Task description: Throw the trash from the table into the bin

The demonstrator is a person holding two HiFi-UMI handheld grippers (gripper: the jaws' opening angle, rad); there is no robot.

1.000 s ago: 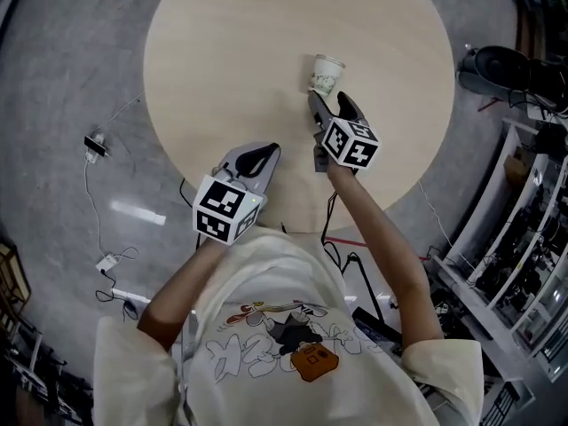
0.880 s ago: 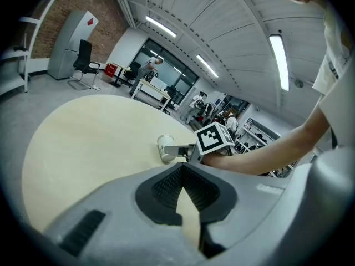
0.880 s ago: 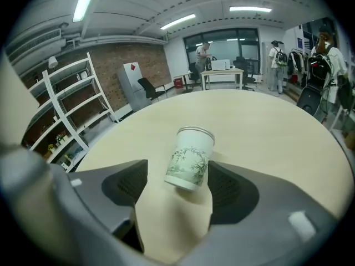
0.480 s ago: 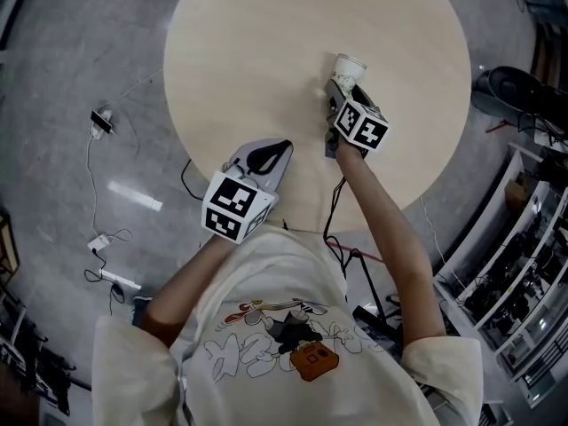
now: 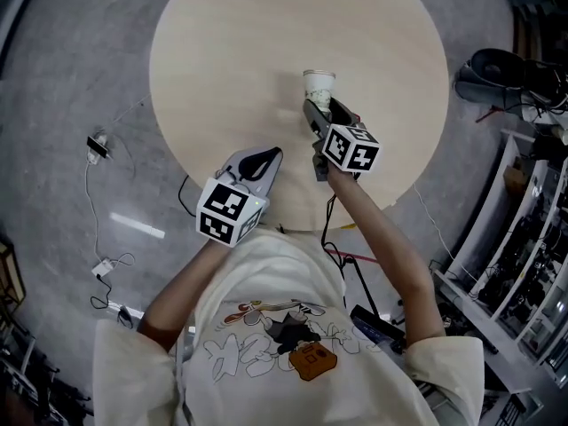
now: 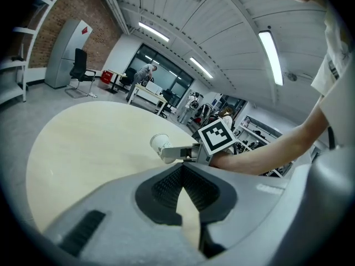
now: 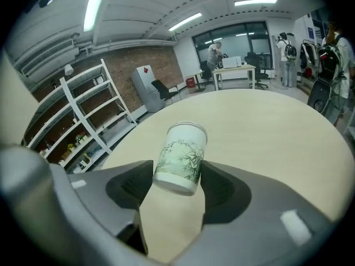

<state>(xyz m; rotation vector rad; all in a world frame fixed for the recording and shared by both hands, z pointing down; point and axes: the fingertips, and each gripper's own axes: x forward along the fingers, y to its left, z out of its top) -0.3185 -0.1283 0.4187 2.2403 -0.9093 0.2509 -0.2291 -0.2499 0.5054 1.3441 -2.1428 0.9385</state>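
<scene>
Right claw is clamped on the white paper cup with green bamboo print. Its jaws have just been closing, and in the right gripper view both pads sit against the cup's sides. The cup is tilted, base toward my camera, rim pointing away, clear of the round pale wooden table. In the head view it sits just off table centre, toward 3 o'clock.

The bamboo sprig is the only marking I can make out on the cup; any lettering is too small to read.

Left claw is closed on nothing, its pad tips meeting in the left gripper view. It hangs over the table toward the 6 o'clock edge.

Both black-and-white marker cubes are legible: right, left.

In the right gripper view a grey cabinet with a red diamond label stands at 11 o'clock.
</scene>
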